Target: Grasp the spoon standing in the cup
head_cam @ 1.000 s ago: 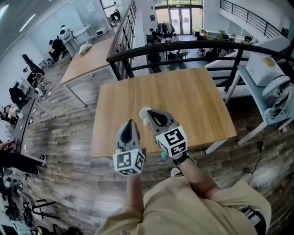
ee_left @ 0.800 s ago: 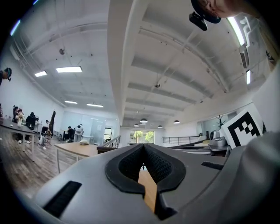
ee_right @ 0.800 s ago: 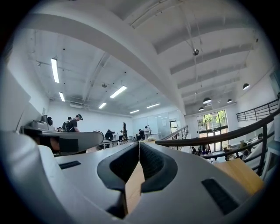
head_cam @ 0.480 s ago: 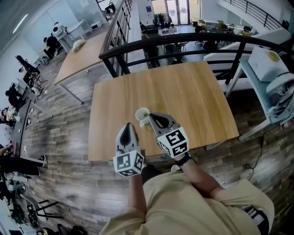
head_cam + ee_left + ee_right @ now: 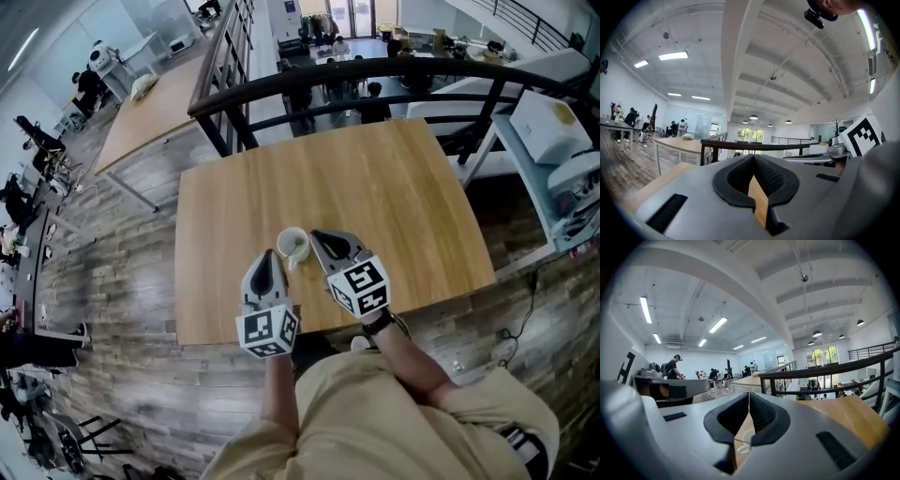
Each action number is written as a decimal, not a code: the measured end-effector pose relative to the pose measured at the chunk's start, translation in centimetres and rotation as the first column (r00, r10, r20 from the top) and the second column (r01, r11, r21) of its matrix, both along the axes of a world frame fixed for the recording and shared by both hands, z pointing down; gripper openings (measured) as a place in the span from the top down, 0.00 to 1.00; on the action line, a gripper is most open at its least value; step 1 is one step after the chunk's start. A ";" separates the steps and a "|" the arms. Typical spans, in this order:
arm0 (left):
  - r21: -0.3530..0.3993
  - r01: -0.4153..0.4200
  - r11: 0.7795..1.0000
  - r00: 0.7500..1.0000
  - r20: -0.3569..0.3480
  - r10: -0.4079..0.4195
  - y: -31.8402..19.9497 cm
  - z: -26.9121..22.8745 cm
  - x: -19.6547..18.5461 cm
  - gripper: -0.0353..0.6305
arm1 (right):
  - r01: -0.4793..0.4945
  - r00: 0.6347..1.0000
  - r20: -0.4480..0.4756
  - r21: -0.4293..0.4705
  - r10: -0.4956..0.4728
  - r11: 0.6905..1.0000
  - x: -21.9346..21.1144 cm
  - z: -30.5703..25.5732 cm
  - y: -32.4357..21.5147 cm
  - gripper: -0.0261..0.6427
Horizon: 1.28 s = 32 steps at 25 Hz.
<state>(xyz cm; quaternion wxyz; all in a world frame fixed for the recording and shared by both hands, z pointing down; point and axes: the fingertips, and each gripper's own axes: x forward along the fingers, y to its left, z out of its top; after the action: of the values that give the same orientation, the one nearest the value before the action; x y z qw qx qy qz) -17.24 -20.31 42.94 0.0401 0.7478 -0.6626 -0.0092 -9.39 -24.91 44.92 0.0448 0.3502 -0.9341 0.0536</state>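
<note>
**Both grippers closed beside cup on wooden table**

Head view: a white cup (image 5: 292, 246) stands near the front edge of the wooden table (image 5: 394, 187). It sits between the left gripper (image 5: 268, 255) and the right gripper (image 5: 318, 235), just beside each; the spoon is too small to make out here. Left gripper view: the jaws meet at their tips, only tabletop showing behind them. Right gripper view: the jaws are pressed together on nothing, the cup (image 5: 743, 439) glimpsed low beyond them

Our left gripper (image 5: 267, 255) and right gripper (image 5: 319, 236), side by side.
We hold both ahead, jaws together, right one slightly farther.
</note>
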 end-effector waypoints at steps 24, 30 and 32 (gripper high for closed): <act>-0.185 -0.003 0.983 0.996 -0.087 -0.014 -5.7 10.4 -7.4 0.93 | 0.323 0.847 -0.375 -0.201 -0.378 0.925 -9.8 14.0 -1.3 0.92; -0.222 0.002 0.975 0.995 -0.101 -0.025 -6.6 12.5 -8.5 0.93 | 0.405 0.749 -0.474 -0.224 -0.462 0.887 -10.3 17.8 -0.6 0.76; -0.232 0.004 0.973 0.994 -0.104 -0.029 -6.8 13.1 -8.7 0.93 | 0.419 0.727 -0.496 -0.227 -0.475 0.879 -10.3 19.2 -0.6 0.75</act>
<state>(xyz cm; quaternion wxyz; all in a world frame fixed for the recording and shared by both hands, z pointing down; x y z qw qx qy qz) -25.99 -27.12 56.06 0.1625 0.7308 -0.6624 0.0278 -19.74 -25.47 64.11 0.3336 0.1126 -0.9359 -0.0129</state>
